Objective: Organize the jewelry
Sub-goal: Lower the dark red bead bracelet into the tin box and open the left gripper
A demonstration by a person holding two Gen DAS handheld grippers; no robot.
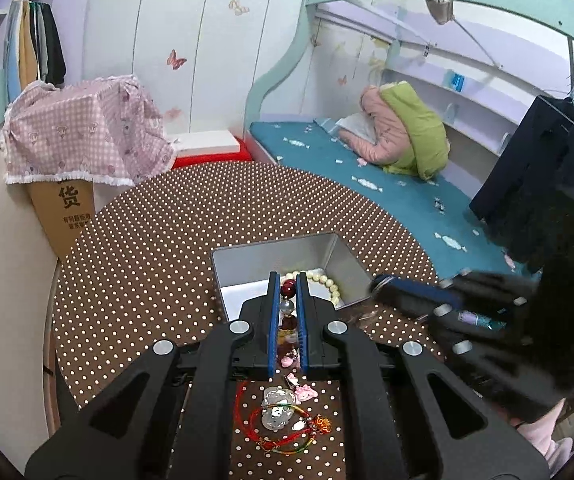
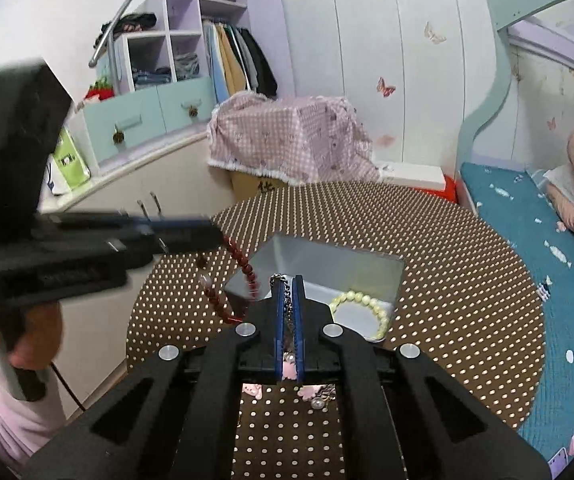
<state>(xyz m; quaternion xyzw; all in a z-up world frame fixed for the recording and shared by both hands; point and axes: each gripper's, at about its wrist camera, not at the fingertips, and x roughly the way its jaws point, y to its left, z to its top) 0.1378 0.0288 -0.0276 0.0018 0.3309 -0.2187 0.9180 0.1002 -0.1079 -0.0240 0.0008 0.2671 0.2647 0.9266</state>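
Here the left gripper (image 1: 288,280) has its blue-padded jaws pinching a strand of dark red round beads (image 1: 288,289), with a clear bead and more red ones trailing down between the pads. In the right wrist view that same strand (image 2: 243,264) hangs in a loop from the left gripper (image 2: 207,236) at the middle left of the frame, dangling over the near left corner of the open silver metal box (image 2: 367,266).

The right gripper (image 2: 287,278) holds its jaws pressed almost together on a thin silver chain (image 2: 287,300), which runs down the gap between the pads; something pink shows lower in the gap, too hidden to identify. In the left wrist view the right gripper (image 1: 379,282) is blurred at the middle right, next to the box's right wall.

Inside the box (image 1: 243,254), a cream-coloured bead bracelet (image 1: 331,284) lies on the floor toward its right side.

At the bottom centre of the left wrist view, on the brown surface with white polka dots (image 1: 147,240), lie a clear glass charm (image 1: 274,408), red cord bracelets (image 1: 287,428) and a small pink figure charm (image 1: 306,392), close together.

Beyond the surface, a teal bed (image 1: 387,192) fills the right of the frame, and a pink checked cloth (image 1: 87,136) drapes a cardboard box at the upper left.
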